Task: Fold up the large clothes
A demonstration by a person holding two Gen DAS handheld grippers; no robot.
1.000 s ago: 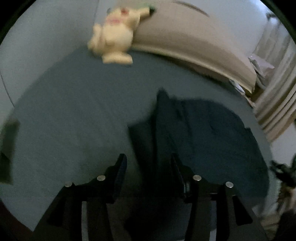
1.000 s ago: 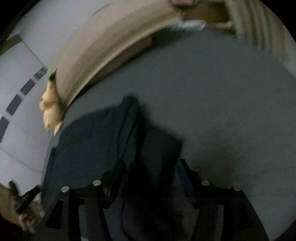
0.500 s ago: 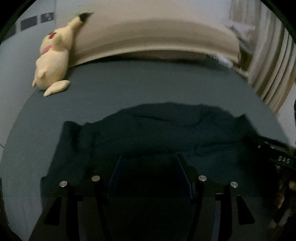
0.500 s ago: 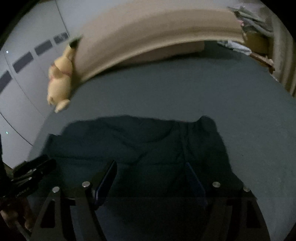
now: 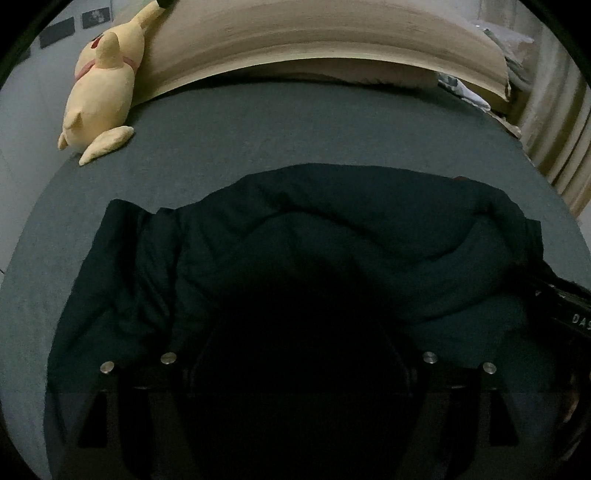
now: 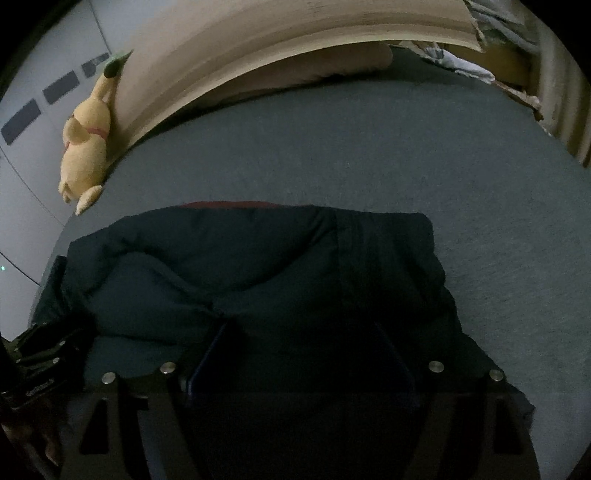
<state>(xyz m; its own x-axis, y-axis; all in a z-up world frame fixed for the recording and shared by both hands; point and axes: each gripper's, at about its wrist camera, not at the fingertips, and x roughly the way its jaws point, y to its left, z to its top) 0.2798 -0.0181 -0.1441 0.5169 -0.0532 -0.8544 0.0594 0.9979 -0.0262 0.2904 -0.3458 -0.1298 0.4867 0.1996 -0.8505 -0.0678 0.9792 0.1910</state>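
- Lying across the near part of the grey bed sheet (image 5: 295, 122) is a dark navy padded garment (image 5: 332, 236), bunched and creased, stretched sideways with its far edge well short of the headboard.
- The wooden headboard (image 5: 332, 33) curves along the far side of the bed sheet; a beige pillow (image 6: 303, 70) lies just in front of it.
- A yellow plush toy (image 5: 99, 85) leans against the left end of the headboard, at the far left corner of the bed sheet and well apart from the garment.
- The left gripper (image 5: 299, 354) hangs over the near middle of the garment, on the side away from the headboard. Its jaws have just been opening further and now stand wide apart; the picture is very dark there, the garment lies beneath and between the fingers (image 5: 207, 350), and no pinch on the cloth shows.
- The right gripper (image 6: 299, 354) hangs over the garment's near edge, toward its right end as seen facing the headboard. Its jaws have just been opening too, the blue-edged fingers (image 6: 207, 350) spread wide over the cloth without clamping it.
- Each gripper's black body shows at the edge of the other's view, just beside the garment's near ends.
- Pale curtains (image 5: 554, 122) hang beyond the right end of the headboard, with crumpled cloth or paper (image 6: 458, 62) piled at that corner.
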